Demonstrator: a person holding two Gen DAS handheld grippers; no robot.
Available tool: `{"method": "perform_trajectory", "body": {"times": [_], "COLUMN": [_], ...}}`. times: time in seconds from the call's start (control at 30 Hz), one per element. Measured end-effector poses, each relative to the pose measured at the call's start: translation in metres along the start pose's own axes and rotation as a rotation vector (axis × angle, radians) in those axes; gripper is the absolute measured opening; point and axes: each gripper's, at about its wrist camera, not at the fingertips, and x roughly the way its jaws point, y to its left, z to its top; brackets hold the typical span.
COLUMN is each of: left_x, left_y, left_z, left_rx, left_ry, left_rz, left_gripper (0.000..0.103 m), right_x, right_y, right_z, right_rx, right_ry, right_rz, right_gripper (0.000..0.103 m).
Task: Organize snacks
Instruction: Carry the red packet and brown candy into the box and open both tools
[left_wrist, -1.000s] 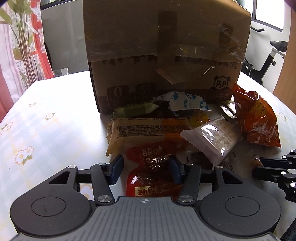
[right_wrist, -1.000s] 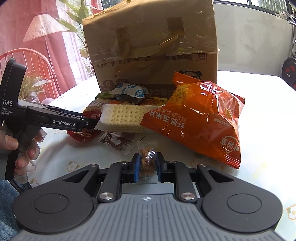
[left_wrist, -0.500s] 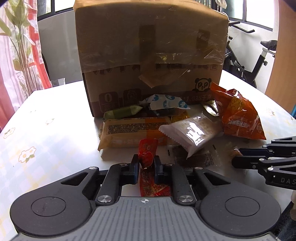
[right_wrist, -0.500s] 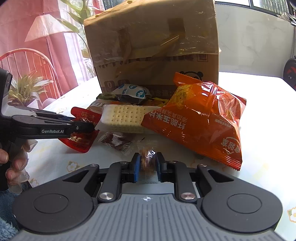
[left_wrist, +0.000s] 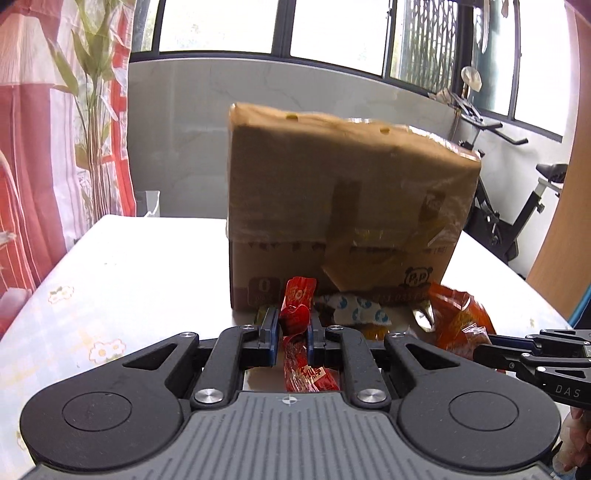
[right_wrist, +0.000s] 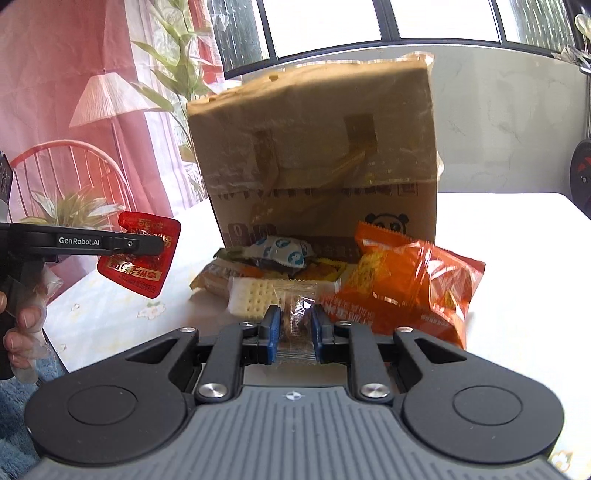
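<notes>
My left gripper (left_wrist: 291, 325) is shut on a red snack packet (left_wrist: 299, 314) and holds it up off the table. From the right wrist view the same red packet (right_wrist: 142, 258) hangs at the left gripper's tip (right_wrist: 162, 243), well left of the pile. My right gripper (right_wrist: 293, 325) is shut on a small clear-wrapped brown sweet (right_wrist: 295, 328), lifted just in front of the snack pile. The pile holds a cracker pack (right_wrist: 255, 295), an orange crisp bag (right_wrist: 410, 288) and a white-and-blue packet (right_wrist: 284, 251). It lies against a tall cardboard box (right_wrist: 317, 155).
The white flowered table (left_wrist: 129, 280) stretches left of the box. A red chair (right_wrist: 74, 166), a plant and a curtain stand beyond the left edge. An exercise bike (left_wrist: 524, 206) is behind on the right. A hand (right_wrist: 22, 332) grips the left tool.
The left jaws closed on the red packet and lifted it clear of the table. The right gripper rose a little with its sweet. Both views now look higher up the box.
</notes>
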Motion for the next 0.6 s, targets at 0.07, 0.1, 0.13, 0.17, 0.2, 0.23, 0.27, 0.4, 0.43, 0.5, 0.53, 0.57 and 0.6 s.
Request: {"method": "perform_trajectory", "body": {"times": [0.07,0.1,0.13,0.17,0.2,0.23,0.27,0.4,0.43,0.5,0.53,0.57,0.6], "left_x": [-0.004,-0.005,-0.005,-0.005,-0.005,-0.003,-0.002,0.004,0.008,0.016,0.023,0.03,0.042], "left_y": [0.003,0.004,0.005,0.005,0.005,0.004,0.003,-0.007,-0.011,-0.019,-0.024,-0.026,-0.03], "left_z": [0.014,0.025,0.033,0.042,0.053,0.063,0.072,0.116,0.125,0.143,0.154,0.161,0.17], "left_rx": [-0.006,-0.008,-0.008,-0.007,-0.003,0.003,0.01,0.043,0.056,0.08,0.091,0.094,0.089], "left_ry": [-0.031,-0.049,-0.063,-0.079,-0.097,-0.113,-0.128,-0.197,-0.212,-0.232,-0.236,-0.231,-0.219], "left_rz": [-0.005,-0.008,-0.01,-0.012,-0.013,-0.014,-0.013,-0.026,-0.027,-0.023,-0.019,-0.018,-0.01], "left_gripper": [0.015,0.015,0.015,0.015,0.015,0.015,0.015,0.016,0.016,0.016,0.016,0.016,0.016], "right_x": [-0.003,-0.005,-0.006,-0.008,-0.008,-0.009,-0.008,-0.004,-0.002,0.006,0.012,0.019,0.026], "right_y": [0.0,0.0,-0.001,-0.001,-0.002,-0.003,-0.006,-0.014,-0.016,-0.021,-0.023,-0.025,-0.027], "right_z": [0.015,0.026,0.034,0.046,0.055,0.066,0.079,0.131,0.141,0.167,0.177,0.186,0.194], "right_rx": [-0.015,-0.026,-0.036,-0.05,-0.059,-0.07,-0.081,-0.116,-0.122,-0.138,-0.15,-0.161,-0.164], "right_ry": [-0.04,-0.064,-0.08,-0.103,-0.117,-0.136,-0.155,-0.225,-0.235,-0.245,-0.25,-0.251,-0.245], "right_rz": [-0.003,-0.004,-0.006,-0.012,-0.015,-0.019,-0.023,-0.055,-0.062,-0.087,-0.106,-0.126,-0.138], "right_gripper": [0.019,0.019,0.019,0.019,0.019,0.019,0.019,0.019,0.019,0.019,0.019,0.019,0.019]}}
